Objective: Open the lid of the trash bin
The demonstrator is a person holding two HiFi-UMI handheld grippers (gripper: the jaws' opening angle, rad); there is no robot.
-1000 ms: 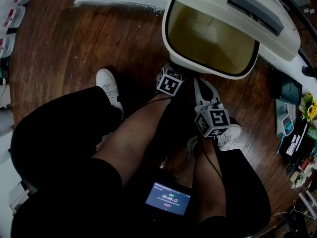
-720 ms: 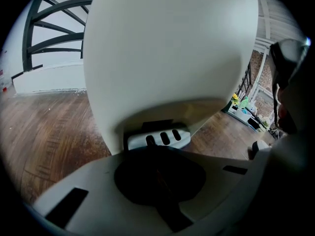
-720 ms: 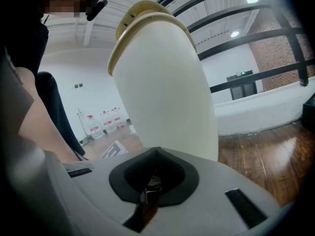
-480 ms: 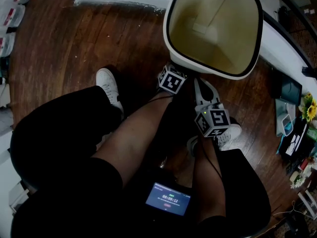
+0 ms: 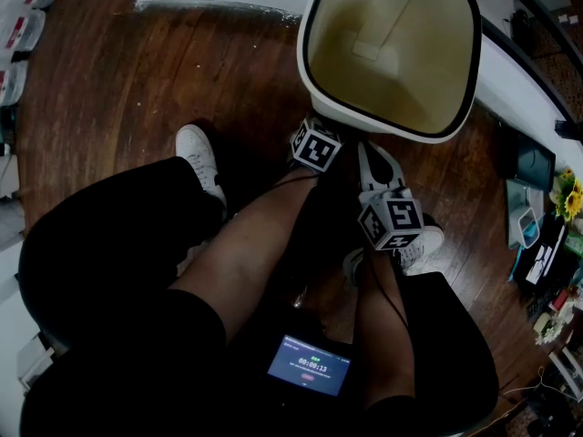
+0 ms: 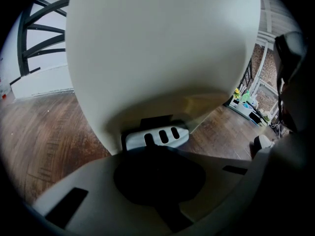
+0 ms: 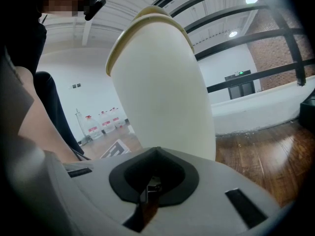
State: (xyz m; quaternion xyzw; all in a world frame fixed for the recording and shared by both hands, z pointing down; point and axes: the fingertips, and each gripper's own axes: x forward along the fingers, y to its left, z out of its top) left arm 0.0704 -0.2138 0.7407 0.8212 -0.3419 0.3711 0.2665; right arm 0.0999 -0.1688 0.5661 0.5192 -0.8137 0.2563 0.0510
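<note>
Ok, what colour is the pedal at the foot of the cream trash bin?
The pedal is pale grey with three dark slots; the left gripper view shows it best.

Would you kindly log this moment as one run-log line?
trash bin: open | left gripper: shut, tip at pedal | right gripper: shut, empty, facing bin

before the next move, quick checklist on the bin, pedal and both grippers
1. Lid up: ok, the trash bin shows its open inside from above.
2. Left gripper at the pedal: ok, tips right at it.
3. Pedal pressed fully down: cannot tell.
4. Left jaws shut: ok.
5. Right gripper shut and empty: ok.
</note>
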